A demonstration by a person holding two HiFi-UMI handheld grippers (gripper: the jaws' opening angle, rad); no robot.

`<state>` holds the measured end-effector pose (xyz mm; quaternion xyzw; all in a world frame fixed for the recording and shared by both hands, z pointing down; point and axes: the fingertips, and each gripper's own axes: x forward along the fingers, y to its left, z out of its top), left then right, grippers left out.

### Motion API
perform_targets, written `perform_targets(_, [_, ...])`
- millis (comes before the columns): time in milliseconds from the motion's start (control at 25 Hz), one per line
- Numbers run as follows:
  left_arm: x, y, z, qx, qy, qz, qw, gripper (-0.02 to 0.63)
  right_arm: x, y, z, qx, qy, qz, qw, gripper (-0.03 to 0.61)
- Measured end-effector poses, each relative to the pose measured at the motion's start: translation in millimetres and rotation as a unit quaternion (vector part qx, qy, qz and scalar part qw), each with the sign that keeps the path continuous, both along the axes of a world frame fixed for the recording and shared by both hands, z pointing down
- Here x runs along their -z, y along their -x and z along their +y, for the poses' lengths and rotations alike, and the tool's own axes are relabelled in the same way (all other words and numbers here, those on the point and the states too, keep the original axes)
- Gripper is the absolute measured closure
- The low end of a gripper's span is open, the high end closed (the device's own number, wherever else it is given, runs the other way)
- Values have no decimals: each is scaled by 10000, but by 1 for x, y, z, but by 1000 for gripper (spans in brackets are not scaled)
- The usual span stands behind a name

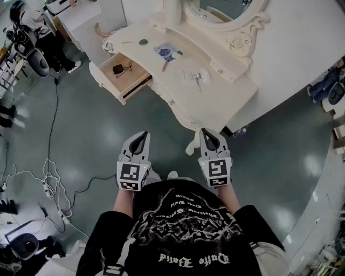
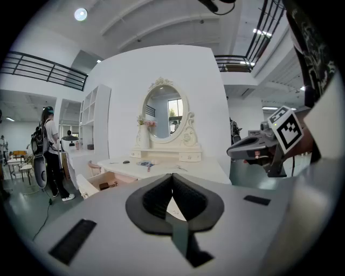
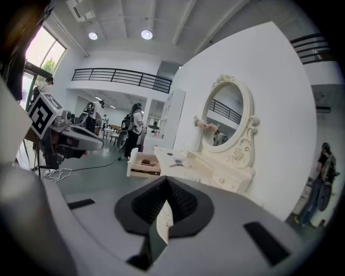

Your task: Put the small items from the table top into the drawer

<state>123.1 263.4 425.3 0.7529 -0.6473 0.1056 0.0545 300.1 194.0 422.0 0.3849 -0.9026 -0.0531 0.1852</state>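
A white dressing table [image 1: 226, 102] stands ahead of me with its left drawer [image 1: 136, 81] pulled open; a small dark item [image 1: 117, 68] lies inside. On the top lie a green piece [image 1: 143, 41], a blue packet [image 1: 166, 52], a pink stick [image 1: 166, 66] and a clear packet [image 1: 197, 77]. My left gripper [image 1: 141, 136] and right gripper [image 1: 207, 135] hang side by side over the floor, short of the table's front edge. Both are shut and hold nothing. The open drawer [image 2: 102, 183] also shows in the left gripper view and, as the drawer [image 3: 144, 164], in the right gripper view.
An oval mirror [image 1: 226, 11] tops the table against a white wall. A person with a backpack [image 1: 38, 32] stands at the far left beyond the drawer. Cables [image 1: 51, 183] trail over the grey-green floor on my left.
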Motion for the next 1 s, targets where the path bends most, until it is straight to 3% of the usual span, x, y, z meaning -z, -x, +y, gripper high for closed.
perform_targets(600, [-2,-2,-6,78,-12,21,10000,598,-3,1,-6,55,26,-42,10000,569])
perform_targets(1000, [-11,18,-16,234,62,78,9997,598,-12,26,-19,214,158,-53,9996,569])
